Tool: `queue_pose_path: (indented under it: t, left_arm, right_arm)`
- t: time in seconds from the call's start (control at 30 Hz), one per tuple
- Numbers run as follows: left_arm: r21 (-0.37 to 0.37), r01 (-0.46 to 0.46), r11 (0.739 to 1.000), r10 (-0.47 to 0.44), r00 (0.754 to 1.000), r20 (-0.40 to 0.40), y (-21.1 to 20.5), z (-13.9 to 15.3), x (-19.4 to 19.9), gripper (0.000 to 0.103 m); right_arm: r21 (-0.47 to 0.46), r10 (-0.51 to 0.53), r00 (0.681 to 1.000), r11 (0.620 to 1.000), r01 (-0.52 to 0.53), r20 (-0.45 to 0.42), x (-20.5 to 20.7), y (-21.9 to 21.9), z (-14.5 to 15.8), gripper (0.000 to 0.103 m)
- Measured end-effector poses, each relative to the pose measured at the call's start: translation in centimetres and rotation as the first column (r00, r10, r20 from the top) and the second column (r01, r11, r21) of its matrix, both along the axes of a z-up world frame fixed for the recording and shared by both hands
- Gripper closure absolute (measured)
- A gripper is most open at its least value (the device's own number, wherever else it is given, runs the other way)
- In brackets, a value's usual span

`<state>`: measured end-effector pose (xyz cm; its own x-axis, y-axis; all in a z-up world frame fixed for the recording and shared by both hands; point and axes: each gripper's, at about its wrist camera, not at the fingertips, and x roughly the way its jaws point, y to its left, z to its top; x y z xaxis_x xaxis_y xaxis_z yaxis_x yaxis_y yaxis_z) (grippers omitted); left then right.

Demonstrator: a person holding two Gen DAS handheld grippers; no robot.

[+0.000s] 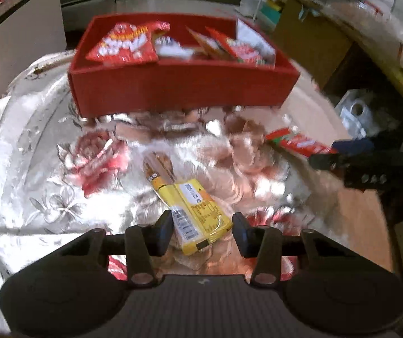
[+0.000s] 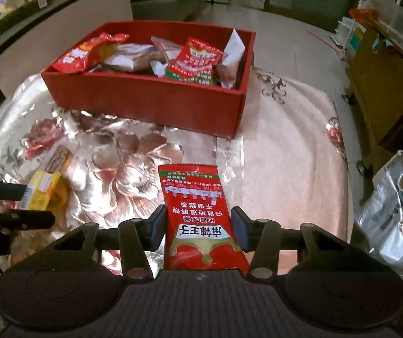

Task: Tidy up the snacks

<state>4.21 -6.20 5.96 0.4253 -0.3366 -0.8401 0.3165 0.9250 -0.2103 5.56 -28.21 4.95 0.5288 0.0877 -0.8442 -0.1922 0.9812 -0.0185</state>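
Holding two snacks for the red box [image 2: 150, 104] ahead: my right gripper [image 2: 198, 225] clamps the red sachet [image 2: 198, 214]; my left gripper [image 1: 203, 226] pinches the yellow packet [image 1: 198, 214], both above the floral cloth [image 2: 286, 155], ready to drop in.

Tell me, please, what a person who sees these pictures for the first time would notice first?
Most striking is the red box at the far side of the flowered cloth, filled with snack packets. Next comes the red packet lying between the fingers of the right gripper. Last is the yellow packet between the fingers of the left gripper, lying on the cloth in front of the box.
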Motion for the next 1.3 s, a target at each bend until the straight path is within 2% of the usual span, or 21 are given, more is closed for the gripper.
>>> queue_pose_path:
  t: [0.17,0.37,0.47,0.63,0.73,0.77,0.87,0.97,1.0,1.07,1.1,1.13,1.2,1.3]
  left_arm:
    - [-0.048,-0.027,0.999,0.027,1.0,0.009,1.0,1.2,0.4,0.064]
    - [-0.021,-0.002,1.0,0.002,1.0,-0.007,0.4,0.4,0.5,0.064]
    - [0.008,0.009,1.0,-0.009,1.0,-0.009,0.2,-0.3,0.5,0.064]
    - [0.039,0.004,0.999,-0.003,1.0,-0.02,0.7,-2.1,0.9,0.061]
    - [0.014,-0.005,1.0,0.005,1.0,0.001,0.9,-2.1,1.2,0.053]
    - [0.006,-0.013,1.0,0.013,1.0,0.0,0.9,-2.1,1.3,0.051]
    - [-0.008,-0.047,0.999,0.047,0.999,0.012,1.1,-2.3,1.9,0.04]
    - [-0.026,-0.086,0.996,0.086,0.996,0.002,1.0,-2.4,2.6,0.037]
    - [-0.01,-0.087,0.996,0.087,0.996,0.008,0.8,-2.3,2.6,0.039]
    - [0.026,-0.066,0.997,0.065,0.997,0.035,0.4,-2.2,2.5,0.064]
    - [0.023,-0.06,0.998,0.059,0.998,0.031,0.4,-2.1,2.5,0.073]
    - [-0.005,-0.065,0.998,0.065,0.998,0.019,0.7,-2.0,2.7,0.086]
    - [-0.085,-0.066,0.994,0.062,0.997,-0.041,1.4,-2.1,3.1,0.103]
    - [-0.087,-0.062,0.994,0.06,0.998,-0.024,1.4,-1.6,2.9,0.103]
  right_arm:
    - [0.004,0.018,0.999,1.0,-0.018,-0.031,0.1,0.5,-0.8,0.047]
    - [-0.044,0.024,0.998,0.999,-0.026,-0.055,0.8,1.2,-2.4,0.043]
    - [-0.067,0.024,0.999,0.997,-0.027,-0.044,1.5,1.9,-2.9,0.038]
    - [-0.098,0.011,0.999,0.995,-0.015,-0.033,1.9,1.9,-3.8,0.015]
    - [0.002,-0.073,0.995,0.997,0.073,-0.071,2.5,0.0,-4.4,0.004]
    - [0.024,-0.069,0.996,0.997,0.071,-0.064,2.4,-0.3,-4.4,0.001]
    - [-0.032,-0.034,0.998,0.999,0.033,-0.045,1.9,0.9,-4.3,0.008]
    - [-0.018,-0.006,0.999,1.0,0.005,-0.047,1.6,1.9,-3.6,0.029]
    - [-0.024,0.006,0.999,1.0,-0.007,-0.043,1.5,2.3,-3.5,0.036]
    - [-0.035,0.01,0.999,0.999,-0.012,-0.042,1.4,2.8,-3.3,0.04]
    - [-0.031,0.011,0.999,0.999,-0.013,-0.045,1.5,2.8,-3.2,0.043]
    - [-0.021,0.013,0.999,1.0,-0.014,-0.046,1.5,2.7,-3.0,0.044]
    - [0.001,0.012,0.999,1.0,-0.012,-0.05,1.6,2.4,-2.7,0.047]
    - [0.013,0.008,0.999,1.0,-0.008,-0.047,1.7,2.4,-2.4,0.048]
